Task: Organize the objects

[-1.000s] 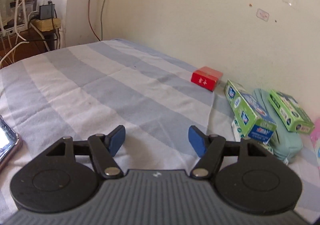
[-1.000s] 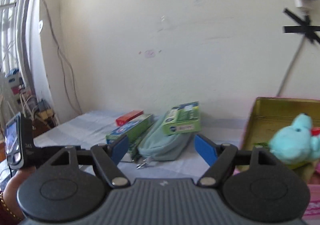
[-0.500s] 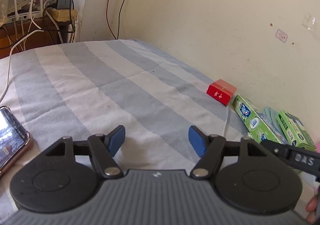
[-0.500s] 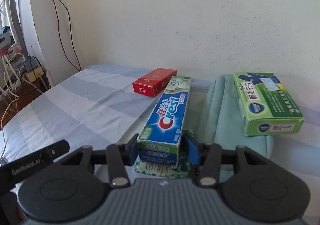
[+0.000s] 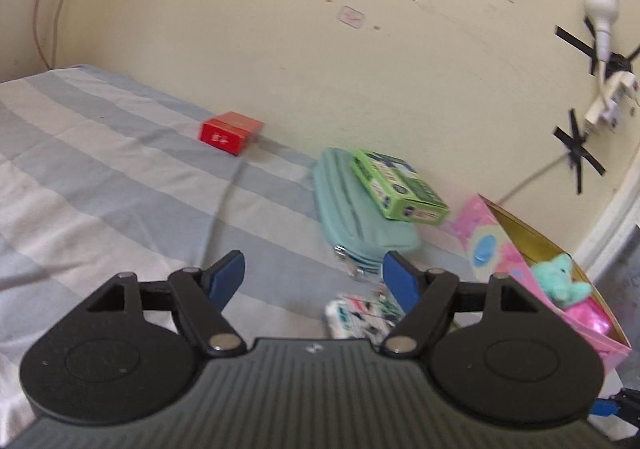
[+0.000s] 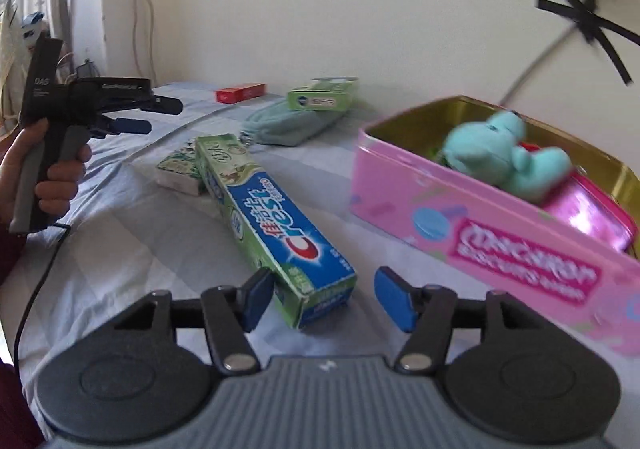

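From the left wrist view, the left gripper (image 5: 314,277) hangs over the striped bed (image 5: 100,185) with its jaws wide and nothing between them; they have just been opening further, which reads as readiness for a next pick. Along the wall edge of the bed lie one red box (image 5: 230,131), one teal pouch (image 5: 360,213) and one green box (image 5: 398,189) resting on the pouch's top — a loose pile not yet sorted. A small patterned packet (image 5: 360,315) shows just beyond the jaws, and the pink tin (image 5: 492,249) stands at the right edge of the bed with one teal plush toy (image 5: 564,281) inside. From the right wrist view, the right gripper (image 6: 324,297) has its jaws partly apart, having just been opening; the toothpaste box (image 6: 276,221) lies between them, its near end against the left pad and clear of the right one, so the pads no longer clamp it. It rests flat on the bed beside the pink tin (image 6: 480,217), probably set down as a staging spot — not yet in the tin. A hand (image 6: 44,169) holds the left gripper (image 6: 140,115) at the left. Four cartons or packets remain outside the tin, plus the pouch.
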Action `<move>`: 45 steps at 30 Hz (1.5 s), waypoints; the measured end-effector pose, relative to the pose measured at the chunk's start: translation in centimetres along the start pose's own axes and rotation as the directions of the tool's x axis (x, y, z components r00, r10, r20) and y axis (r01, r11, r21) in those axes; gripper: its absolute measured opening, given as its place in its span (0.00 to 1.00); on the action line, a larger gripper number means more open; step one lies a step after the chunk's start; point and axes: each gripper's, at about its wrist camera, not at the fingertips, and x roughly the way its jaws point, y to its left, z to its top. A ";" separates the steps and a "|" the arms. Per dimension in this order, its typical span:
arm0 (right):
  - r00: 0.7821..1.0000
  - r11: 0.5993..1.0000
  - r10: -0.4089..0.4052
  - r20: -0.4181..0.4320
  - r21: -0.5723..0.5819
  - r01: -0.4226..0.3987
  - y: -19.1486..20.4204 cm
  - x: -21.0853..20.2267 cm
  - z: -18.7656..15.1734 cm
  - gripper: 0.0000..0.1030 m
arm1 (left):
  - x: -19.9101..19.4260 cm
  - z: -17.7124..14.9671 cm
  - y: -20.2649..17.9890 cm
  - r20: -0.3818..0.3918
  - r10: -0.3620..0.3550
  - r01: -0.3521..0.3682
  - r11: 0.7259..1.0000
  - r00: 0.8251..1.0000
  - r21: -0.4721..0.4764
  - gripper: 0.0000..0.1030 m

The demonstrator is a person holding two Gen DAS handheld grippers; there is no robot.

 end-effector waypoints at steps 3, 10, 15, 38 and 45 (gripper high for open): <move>1.000 0.997 0.006 0.026 0.073 -0.008 -1.2 -1.3 -1.3 0.59 | -0.4 -0.7 -2.6 -0.035 -0.064 0.066 0.997 0.997 0.051 0.75; 1.000 0.998 0.019 0.023 0.068 -0.020 -0.7 -0.4 -2.3 0.62 | 1.6 -1.9 -7.8 -0.115 -0.055 0.080 0.969 0.992 0.232 0.75; 1.000 0.999 0.016 0.024 0.042 -0.017 0.3 0.4 -2.3 0.63 | 4.8 -3.1 -9.4 -0.194 -0.028 0.089 0.945 0.981 0.314 0.76; 0.972 0.996 -0.079 0.220 -0.015 0.084 -1.3 -3.6 0.4 0.65 | 3.0 1.1 -15.1 -0.202 -0.303 0.346 0.909 0.931 0.234 0.72; 0.968 0.983 -0.157 0.197 -0.061 0.172 -7.3 -3.7 3.6 0.65 | 8.4 1.9 -20.4 -0.224 -0.302 0.355 0.899 0.927 0.256 0.73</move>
